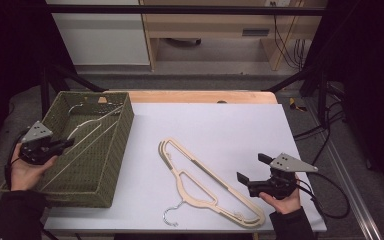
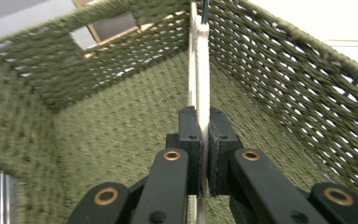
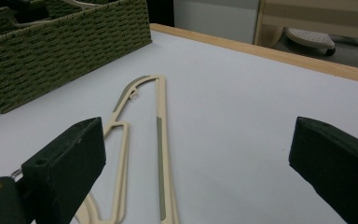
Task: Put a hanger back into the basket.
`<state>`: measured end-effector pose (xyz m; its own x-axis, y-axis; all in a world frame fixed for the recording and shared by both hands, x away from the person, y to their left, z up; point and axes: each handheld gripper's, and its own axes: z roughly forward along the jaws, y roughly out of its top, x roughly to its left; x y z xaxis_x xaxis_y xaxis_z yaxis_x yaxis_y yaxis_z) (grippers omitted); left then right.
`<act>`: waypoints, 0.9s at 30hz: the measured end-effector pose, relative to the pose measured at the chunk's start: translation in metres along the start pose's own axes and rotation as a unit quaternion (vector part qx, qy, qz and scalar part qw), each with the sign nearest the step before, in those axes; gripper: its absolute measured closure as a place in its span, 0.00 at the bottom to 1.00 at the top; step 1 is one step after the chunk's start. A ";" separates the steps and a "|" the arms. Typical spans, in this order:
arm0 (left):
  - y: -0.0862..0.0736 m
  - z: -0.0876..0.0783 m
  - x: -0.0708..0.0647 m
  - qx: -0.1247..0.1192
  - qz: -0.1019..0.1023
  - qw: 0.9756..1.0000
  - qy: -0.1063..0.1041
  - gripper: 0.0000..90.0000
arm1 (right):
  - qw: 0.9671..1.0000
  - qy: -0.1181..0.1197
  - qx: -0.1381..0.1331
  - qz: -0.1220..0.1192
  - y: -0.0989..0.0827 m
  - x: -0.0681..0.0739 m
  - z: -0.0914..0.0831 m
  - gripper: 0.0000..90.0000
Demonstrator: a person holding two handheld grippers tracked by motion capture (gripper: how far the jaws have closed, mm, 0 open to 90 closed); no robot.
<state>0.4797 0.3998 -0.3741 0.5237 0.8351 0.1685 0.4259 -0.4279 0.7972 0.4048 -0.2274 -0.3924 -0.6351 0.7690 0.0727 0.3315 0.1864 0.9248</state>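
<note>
While the left claw (image 2: 204,154) pinches a cream hanger (image 1: 87,131) edge-on, it holds the piece low inside the green basket (image 1: 111,150) at the desk's left, likely to set it down there. Its long bar slants from near left to far right, hook toward the far wall. Pale hangers (image 1: 207,182) lie stacked on the desk (image 1: 230,125), running far-left to near-right, hook near. The right claw (image 1: 252,170) gapes empty beside them.
</note>
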 end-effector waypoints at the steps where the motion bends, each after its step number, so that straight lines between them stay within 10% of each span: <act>1: -0.001 0.002 -0.003 0.004 0.003 1.000 -0.002 0.96 | 1.000 0.000 0.000 0.000 0.000 0.000 0.000 0.05; 19: -0.008 0.016 -0.020 0.091 0.080 0.992 -0.031 0.91 | 1.000 0.002 -0.001 0.002 0.000 0.001 -0.001 0.05; 27: -0.012 0.024 -0.026 0.115 0.078 0.988 -0.060 0.87 | 1.000 0.002 -0.002 0.001 0.000 0.001 -0.001 0.05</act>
<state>0.4789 0.3751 -0.4023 0.6745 0.7111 0.1984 0.4814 -0.6273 0.6122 0.4038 -0.2273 -0.3918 -0.6369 0.7672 0.0755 0.3302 0.1830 0.9260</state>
